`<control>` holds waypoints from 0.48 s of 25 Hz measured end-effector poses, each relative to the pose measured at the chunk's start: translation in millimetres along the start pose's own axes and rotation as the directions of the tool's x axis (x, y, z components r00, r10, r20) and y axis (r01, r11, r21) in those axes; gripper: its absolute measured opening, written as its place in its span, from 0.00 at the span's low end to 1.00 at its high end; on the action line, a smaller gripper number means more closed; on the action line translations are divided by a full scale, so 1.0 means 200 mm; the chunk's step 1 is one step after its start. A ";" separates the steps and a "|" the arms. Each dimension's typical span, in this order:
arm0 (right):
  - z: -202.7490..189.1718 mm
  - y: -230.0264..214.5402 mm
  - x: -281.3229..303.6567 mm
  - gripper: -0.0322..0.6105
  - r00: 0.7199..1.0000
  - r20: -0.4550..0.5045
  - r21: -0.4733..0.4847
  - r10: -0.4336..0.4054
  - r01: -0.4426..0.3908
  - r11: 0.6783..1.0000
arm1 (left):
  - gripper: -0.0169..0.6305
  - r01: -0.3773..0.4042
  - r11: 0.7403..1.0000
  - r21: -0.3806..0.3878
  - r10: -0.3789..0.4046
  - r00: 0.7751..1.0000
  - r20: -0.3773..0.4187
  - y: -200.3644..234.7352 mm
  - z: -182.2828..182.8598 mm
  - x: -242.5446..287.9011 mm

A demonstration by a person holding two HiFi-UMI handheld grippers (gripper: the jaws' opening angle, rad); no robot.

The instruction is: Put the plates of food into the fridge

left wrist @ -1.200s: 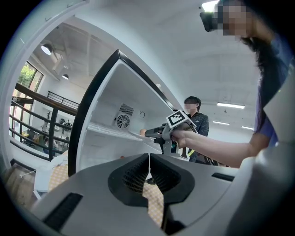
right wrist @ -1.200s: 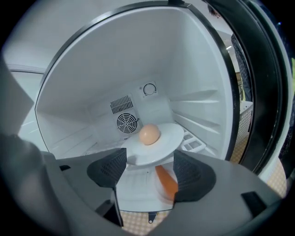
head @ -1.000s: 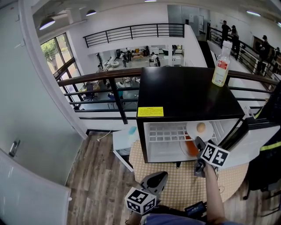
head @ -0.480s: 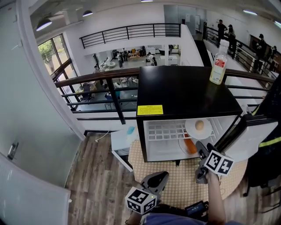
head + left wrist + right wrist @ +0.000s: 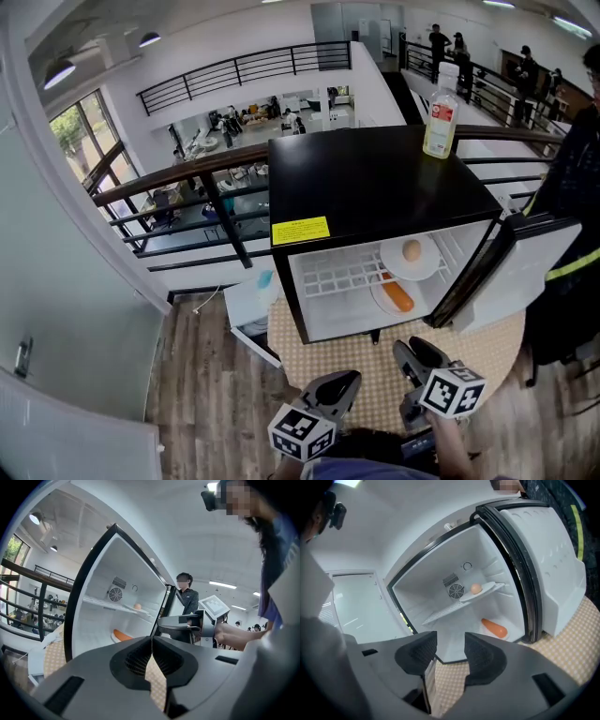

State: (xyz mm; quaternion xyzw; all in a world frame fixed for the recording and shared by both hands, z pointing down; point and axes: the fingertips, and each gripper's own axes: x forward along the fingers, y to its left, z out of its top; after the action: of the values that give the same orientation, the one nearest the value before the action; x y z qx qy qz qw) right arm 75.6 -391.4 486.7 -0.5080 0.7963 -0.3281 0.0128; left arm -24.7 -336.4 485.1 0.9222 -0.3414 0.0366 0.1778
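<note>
Fridge: the black fridge [image 5: 375, 178] is standing on a checked mat [image 5: 370, 370], with its door [image 5: 511, 272] hanging wide open on the right.
Upper plate: the upper plate [image 5: 429, 263] is sitting on the inner wire shelf, carrying a pale round food [image 5: 411, 250].
Lower plate: the lower plate [image 5: 378, 298] is lying on the fridge floor below it, carrying an orange food [image 5: 399, 298].
Bottle: a bottle [image 5: 441, 117] is standing upright on the fridge top, near the back right corner.
Left tool: the left tool [image 5: 151, 641] is hovering over the mat, its jaws pressing together on nothing.
Right tool: the right tool [image 5: 451, 644] is pointing into the open fridge, well apart from both plates; its jaws have just been closing yet are standing spread, with nothing between them.
</note>
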 end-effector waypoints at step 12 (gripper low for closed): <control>-0.34 0.00 -0.27 0.16 0.993 -0.005 0.004 -0.118 0.118 0.993 | 0.05 0.155 0.986 -0.054 -0.159 0.983 -0.093 -0.17 -0.26 -0.01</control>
State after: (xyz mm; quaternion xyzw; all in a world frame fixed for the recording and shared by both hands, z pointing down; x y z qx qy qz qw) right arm 77.8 -311.9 521.9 -0.5534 0.7642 -0.3312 -0.0074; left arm -2.8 -293.0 522.6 0.9390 -0.2593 0.0593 0.2180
